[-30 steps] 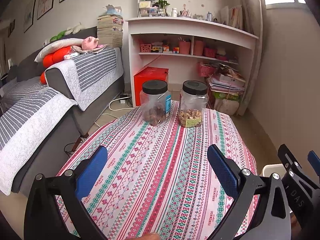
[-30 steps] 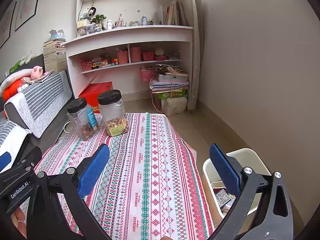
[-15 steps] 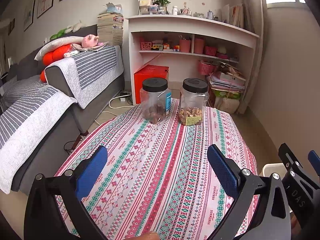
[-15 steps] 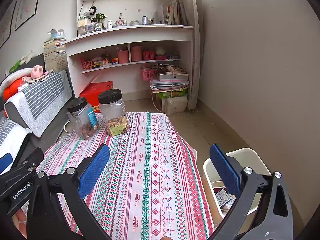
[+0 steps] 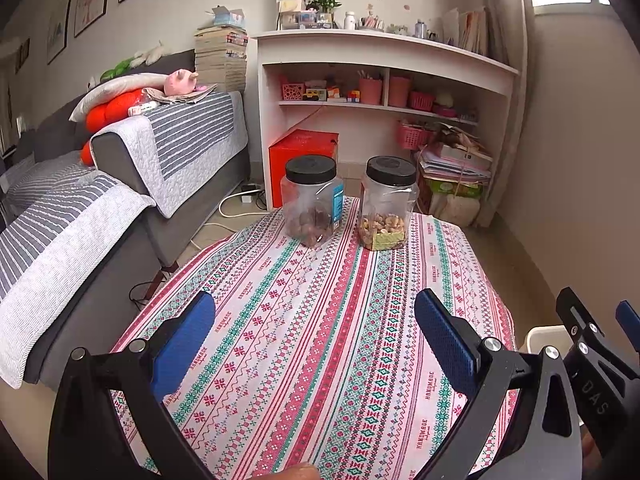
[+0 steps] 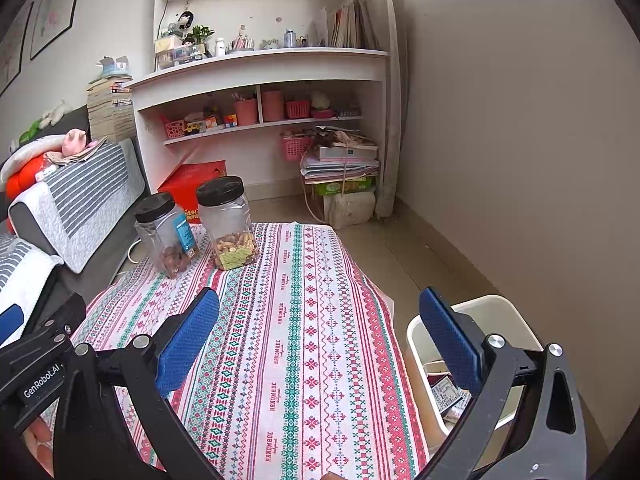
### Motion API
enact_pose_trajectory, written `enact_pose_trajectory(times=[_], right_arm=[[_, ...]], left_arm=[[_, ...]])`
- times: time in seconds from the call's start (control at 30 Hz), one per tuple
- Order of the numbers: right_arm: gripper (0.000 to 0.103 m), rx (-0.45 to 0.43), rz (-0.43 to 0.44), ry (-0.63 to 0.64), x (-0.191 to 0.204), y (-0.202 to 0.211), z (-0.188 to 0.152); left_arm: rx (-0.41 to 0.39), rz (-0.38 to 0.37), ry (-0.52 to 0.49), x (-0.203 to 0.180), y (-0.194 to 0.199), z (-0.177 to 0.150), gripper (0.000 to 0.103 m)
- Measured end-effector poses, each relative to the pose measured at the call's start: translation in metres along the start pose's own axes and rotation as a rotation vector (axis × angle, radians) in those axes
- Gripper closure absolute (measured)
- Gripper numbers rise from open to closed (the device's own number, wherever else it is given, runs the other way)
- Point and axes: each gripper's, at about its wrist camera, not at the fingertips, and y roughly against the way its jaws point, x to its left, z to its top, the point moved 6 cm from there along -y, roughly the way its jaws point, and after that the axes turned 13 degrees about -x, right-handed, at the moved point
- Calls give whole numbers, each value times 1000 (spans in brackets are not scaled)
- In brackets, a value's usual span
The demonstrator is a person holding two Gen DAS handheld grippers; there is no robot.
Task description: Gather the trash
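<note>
My left gripper (image 5: 316,320) is open and empty above the near part of the table with the patterned cloth (image 5: 320,320). My right gripper (image 6: 320,320) is open and empty, with its right finger over the white trash bin (image 6: 500,312) that stands on the floor at the table's right side. Paper scraps and wrappers (image 6: 446,394) lie inside the bin. The bin's rim also shows in the left wrist view (image 5: 542,334). I see no loose trash on the cloth (image 6: 304,340).
Two clear jars with black lids stand at the table's far end: one with dark nuts (image 5: 312,202) and one with light nuts (image 5: 387,204). A grey sofa (image 5: 120,184) runs along the left. White shelves (image 5: 384,92) and a red box (image 5: 302,156) stand behind.
</note>
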Motion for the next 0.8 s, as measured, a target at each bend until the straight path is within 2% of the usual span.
enact_pose_trajectory(times=[0.17,0.47,0.8], right_arm=[[7,2,-1,-1,0,0,1],[7,1,0,1,0,-1,1],[7,-3,-2,2,-1,0,0]], left_arm=[[-3,1,-2,-1,2,0,6],[-22,-48,1,-4,4,3,9],[-51,-21,-19,-9,10,8,8]])
